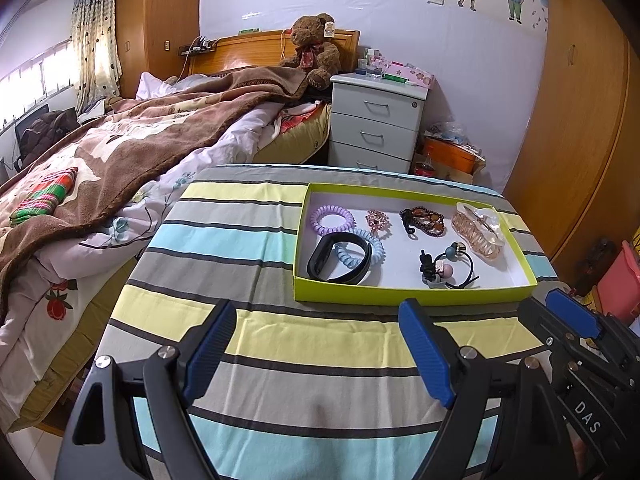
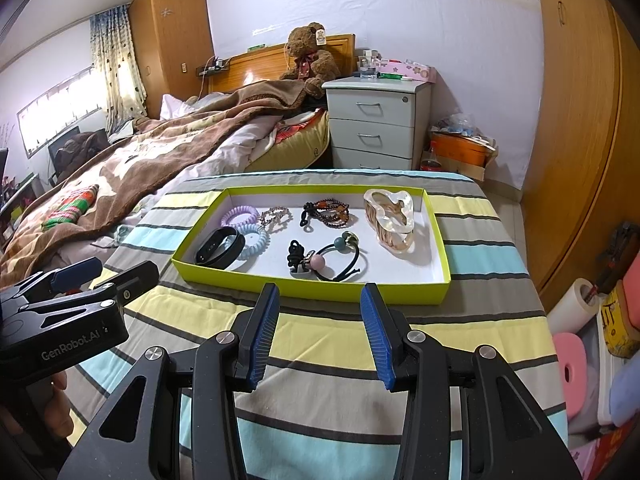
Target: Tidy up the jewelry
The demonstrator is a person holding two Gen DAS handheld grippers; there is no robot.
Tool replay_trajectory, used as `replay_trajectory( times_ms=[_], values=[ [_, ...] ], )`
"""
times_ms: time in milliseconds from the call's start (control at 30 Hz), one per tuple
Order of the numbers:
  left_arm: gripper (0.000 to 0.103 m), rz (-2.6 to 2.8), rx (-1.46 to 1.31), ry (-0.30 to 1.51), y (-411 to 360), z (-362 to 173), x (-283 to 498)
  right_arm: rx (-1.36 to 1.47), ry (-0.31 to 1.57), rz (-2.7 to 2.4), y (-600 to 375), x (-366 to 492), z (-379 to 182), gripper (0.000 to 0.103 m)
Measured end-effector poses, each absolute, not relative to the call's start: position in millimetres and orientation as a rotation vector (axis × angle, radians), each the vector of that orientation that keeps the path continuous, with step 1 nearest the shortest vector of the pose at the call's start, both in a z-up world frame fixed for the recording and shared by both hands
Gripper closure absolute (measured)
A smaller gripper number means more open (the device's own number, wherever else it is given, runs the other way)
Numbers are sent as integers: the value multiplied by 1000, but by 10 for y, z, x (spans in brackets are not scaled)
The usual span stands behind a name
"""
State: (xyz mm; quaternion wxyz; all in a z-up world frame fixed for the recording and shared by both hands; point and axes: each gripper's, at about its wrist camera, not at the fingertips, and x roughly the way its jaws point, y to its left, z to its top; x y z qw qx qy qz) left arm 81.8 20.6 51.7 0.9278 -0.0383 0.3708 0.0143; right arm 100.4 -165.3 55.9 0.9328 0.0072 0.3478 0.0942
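1. A bedroom table [image 2: 320, 360] draped in striped cloth, with both handheld grippers poised short of a shallow lime-green tray [image 2: 312, 290] that already holds every visible piece; nothing lies loose on the cloth around it, so the sorting looks finished or nearly so.
2. The left gripper [image 1: 320, 344] hovers with its ribbed blue fingers [image 1: 210, 354] wide apart and nothing between them; the tray sits just beyond and to the right of its fingertips.
3. The right gripper [image 2: 320, 332] hangs with its fingers partly apart, also empty, the tray's near wall directly ahead of the tips.
4. Inside, on a white card floor: a lilac coil hair tie [image 2: 240, 216] and a pale blue coil tie [image 2: 256, 242], both springy plastic spirals, with a smooth black band [image 2: 219, 247] overlapping the blue one.
5. Farther in, a glittering metal brooch [image 2: 276, 216] and a beaded bracelet [image 2: 328, 210] in brown and amber.
6. Nearest the right fingers, black elastic ties with round beads [image 2: 328, 260]; at the far right, a glossy translucent claw clip [image 2: 392, 216].
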Motion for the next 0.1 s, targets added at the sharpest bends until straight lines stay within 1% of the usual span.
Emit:
replay_trajectory(
  times_ms=[100],
  values=[
    [18,25,-80,762,210,517,813,16,712,193,-1653,1002,562,60]
  ],
)
